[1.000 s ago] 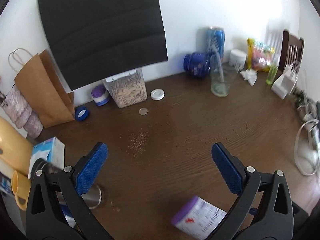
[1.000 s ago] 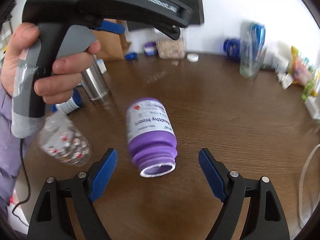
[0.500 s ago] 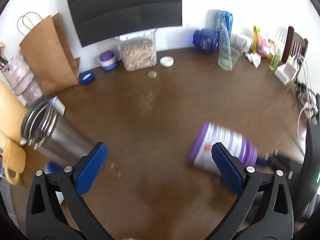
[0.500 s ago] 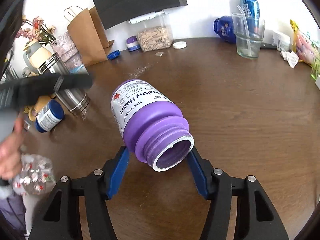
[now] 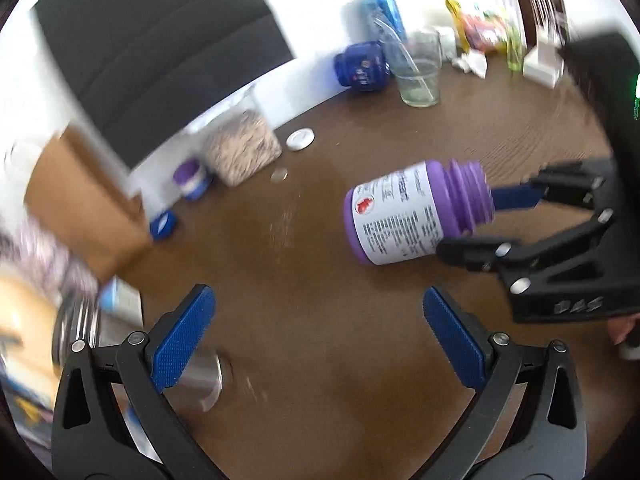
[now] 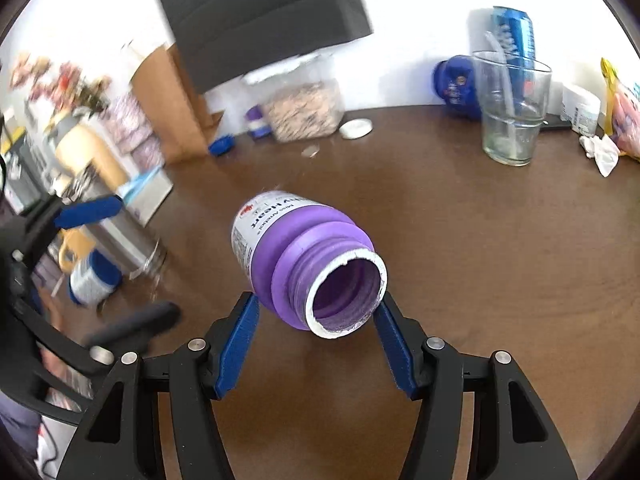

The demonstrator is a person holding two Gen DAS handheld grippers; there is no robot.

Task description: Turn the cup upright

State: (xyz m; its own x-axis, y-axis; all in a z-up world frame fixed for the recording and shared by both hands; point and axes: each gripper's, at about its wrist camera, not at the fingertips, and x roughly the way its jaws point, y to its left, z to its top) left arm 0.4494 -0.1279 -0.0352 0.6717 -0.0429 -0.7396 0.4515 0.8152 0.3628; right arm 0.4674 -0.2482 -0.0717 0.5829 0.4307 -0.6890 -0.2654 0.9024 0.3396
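Grip is on: my right gripper (image 6: 316, 320) has its blue pads clamped on the neck of the purple bottle (image 6: 308, 268), which is the cup for this task. Bottle is lying on its side, open mouth facing back at my right camera, bottom pointing away. From the left view it looks lifted just off the table (image 5: 320, 340), but blur makes that hard to call. My left gripper (image 5: 320, 336) hangs over bare wood with jaws wide apart, holding nothing; a steel tumbler (image 5: 200, 376) sits beside its left finger. Step in hand, as I judge it: mid-flip, grasp done, rotation not finished. Next move calls for rolling my right wrist so the mouth goes up, then setting the base flat on the clear wood and letting go. Further back a drinking glass (image 6: 512, 120), a white lid (image 6: 356, 128) and a clear tub of grain (image 6: 304, 112) stand near the wall, well apart from the bottle.
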